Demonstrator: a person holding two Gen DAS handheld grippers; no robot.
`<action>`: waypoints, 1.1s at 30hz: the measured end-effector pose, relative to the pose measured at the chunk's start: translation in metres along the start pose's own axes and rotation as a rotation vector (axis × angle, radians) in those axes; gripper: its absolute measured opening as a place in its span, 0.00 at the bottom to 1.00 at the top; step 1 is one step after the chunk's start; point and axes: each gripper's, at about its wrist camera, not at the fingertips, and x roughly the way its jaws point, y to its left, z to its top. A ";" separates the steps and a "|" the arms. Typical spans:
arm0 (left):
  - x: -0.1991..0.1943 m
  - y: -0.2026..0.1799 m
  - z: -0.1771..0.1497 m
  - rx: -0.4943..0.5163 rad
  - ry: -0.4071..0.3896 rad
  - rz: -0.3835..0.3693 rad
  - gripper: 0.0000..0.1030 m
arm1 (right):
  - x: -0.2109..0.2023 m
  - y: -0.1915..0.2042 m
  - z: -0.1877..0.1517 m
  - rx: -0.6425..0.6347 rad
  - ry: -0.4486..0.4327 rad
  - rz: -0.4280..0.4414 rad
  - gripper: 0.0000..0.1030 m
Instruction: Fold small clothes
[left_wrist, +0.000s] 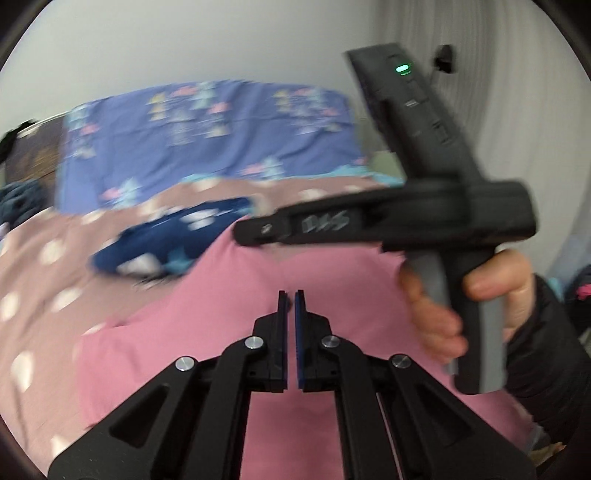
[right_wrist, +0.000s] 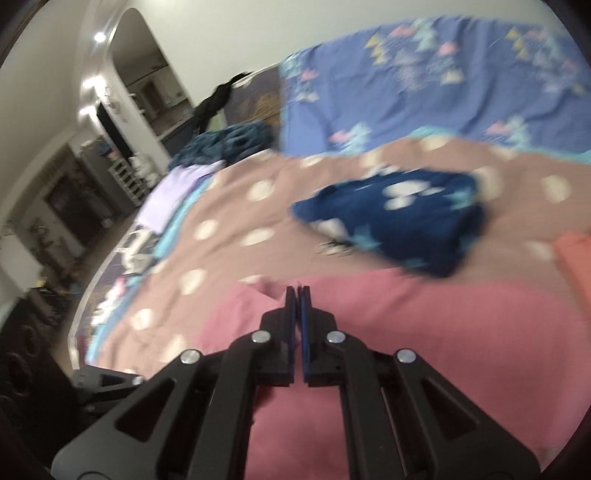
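pink garment (left_wrist: 332, 295) lies spread on the bed's dotted brown cover (left_wrist: 48, 280), low in both wrist views, with a folded dark blue patterned piece (right_wrist: 402, 221) lying just beyond it and a blue triangle-print sheet (right_wrist: 424, 99) farther back. the left claw (left_wrist: 290, 295) hovers over the middle of the pink cloth, jaws drawn narrow with a thin gap and nothing between them. the right claw (right_wrist: 298, 290) sits at the pink garment's far edge, jaws pressed nearly together; a raised lip of cloth shows beside the tips, but blur makes it impossible to tell whether fabric is pinched. in the left view the right claw crosses above the cloth, gripped by the right hand (left_wrist: 491, 295). it looks like an early stage of folding this piece: an edge is being addressed. next likely calls for a firm pinch on the hem and a carry across, keeping the layer flat.
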 end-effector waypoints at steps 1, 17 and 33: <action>0.008 -0.013 0.004 0.024 -0.001 -0.018 0.02 | -0.005 -0.013 -0.003 0.010 -0.008 -0.025 0.02; 0.091 -0.045 -0.060 0.043 0.215 -0.009 0.30 | 0.012 -0.197 -0.087 0.390 0.082 -0.067 0.09; 0.157 -0.033 -0.036 -0.010 0.255 -0.052 0.01 | -0.006 -0.178 -0.052 0.382 0.015 -0.042 0.02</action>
